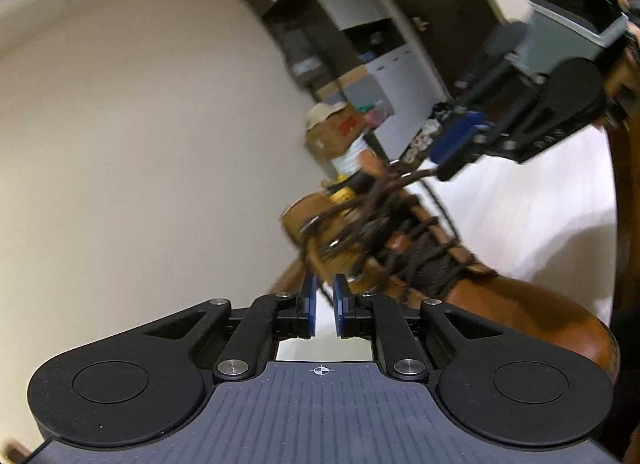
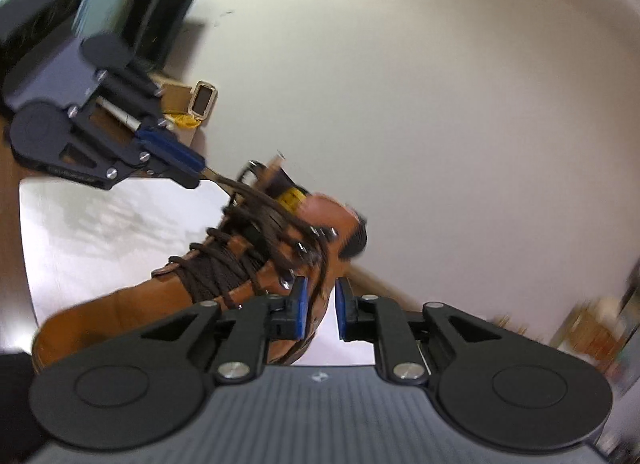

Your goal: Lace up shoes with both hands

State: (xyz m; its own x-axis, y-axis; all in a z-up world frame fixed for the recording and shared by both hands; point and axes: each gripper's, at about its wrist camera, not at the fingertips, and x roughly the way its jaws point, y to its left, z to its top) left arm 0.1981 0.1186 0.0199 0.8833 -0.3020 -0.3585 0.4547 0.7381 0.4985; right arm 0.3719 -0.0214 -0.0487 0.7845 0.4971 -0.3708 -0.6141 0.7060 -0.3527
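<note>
My left gripper (image 1: 325, 292) gapes empty beside the boot (image 1: 520, 304) collar; my right gripper (image 2: 322, 296) straddles a loose brown lace (image 2: 320, 288), unclamped, nearer

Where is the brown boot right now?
The brown boot stands on the white surface, right of center in the left wrist view, just beyond the left gripper. The right gripper is at its top laces.

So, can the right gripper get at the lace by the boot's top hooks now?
Probably yes: a lace strand hangs between the open pads of the right gripper; nothing blocks it.
</note>
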